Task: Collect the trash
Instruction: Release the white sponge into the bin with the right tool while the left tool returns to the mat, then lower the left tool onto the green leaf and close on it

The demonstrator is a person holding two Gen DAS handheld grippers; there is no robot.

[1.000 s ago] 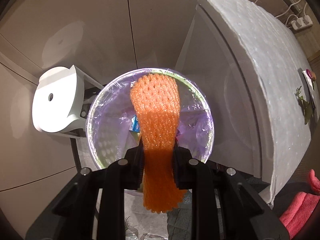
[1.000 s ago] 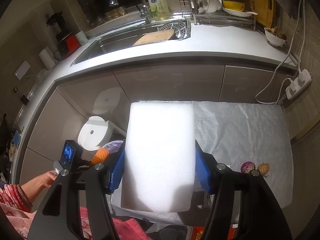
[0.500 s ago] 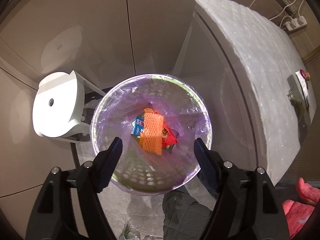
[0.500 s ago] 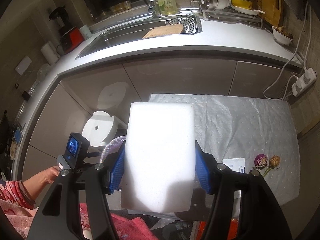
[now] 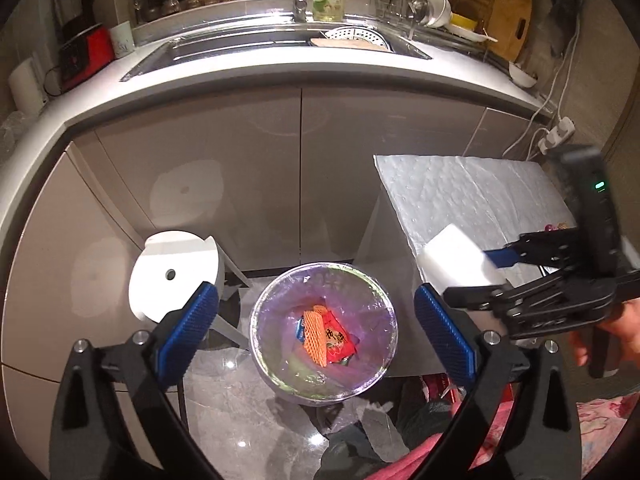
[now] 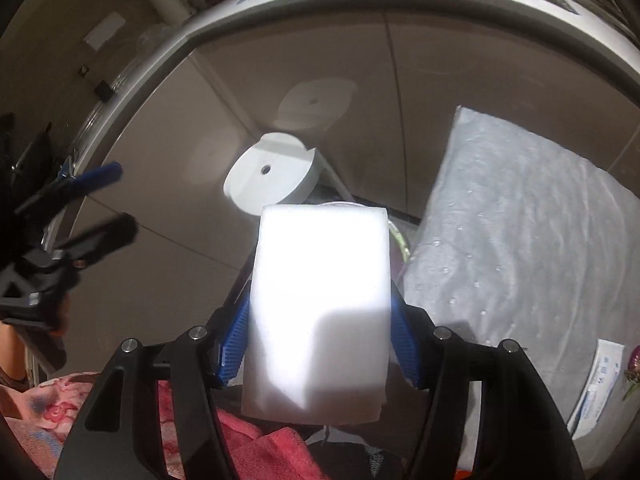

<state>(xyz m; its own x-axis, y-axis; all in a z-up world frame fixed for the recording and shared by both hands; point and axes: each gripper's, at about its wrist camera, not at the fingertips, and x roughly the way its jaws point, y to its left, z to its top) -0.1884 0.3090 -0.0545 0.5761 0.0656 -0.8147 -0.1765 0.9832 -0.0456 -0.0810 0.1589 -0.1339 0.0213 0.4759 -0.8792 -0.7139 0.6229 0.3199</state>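
Two pieces matter here: the white foam block (image 6: 320,304) you carry in the right gripper (image 6: 318,344), and the orange foam net (image 5: 314,336) lying in the lined trash bin (image 5: 376,292) beside a red wrapper (image 5: 338,340). Your right jaws pinch the block across its narrow sides near its lower end, blue pads flat against it. Judging by its look, it is light and soft, so it should dent under pressure and may swing about the pads; that mid-side hold seems sound. Your left gripper (image 5: 316,336) has nothing between its pads, and its jaws are opening toward full spread above the bin. Compared with a second ago, the net has left the left jaws and dropped into the bin, and the left camera now sits higher, showing counter and sink. Your right gripper has swung from above the padded table (image 6: 520,240) toward the bin, whose rim just peeks out behind the block's top edge, near the white stool (image 6: 272,176).
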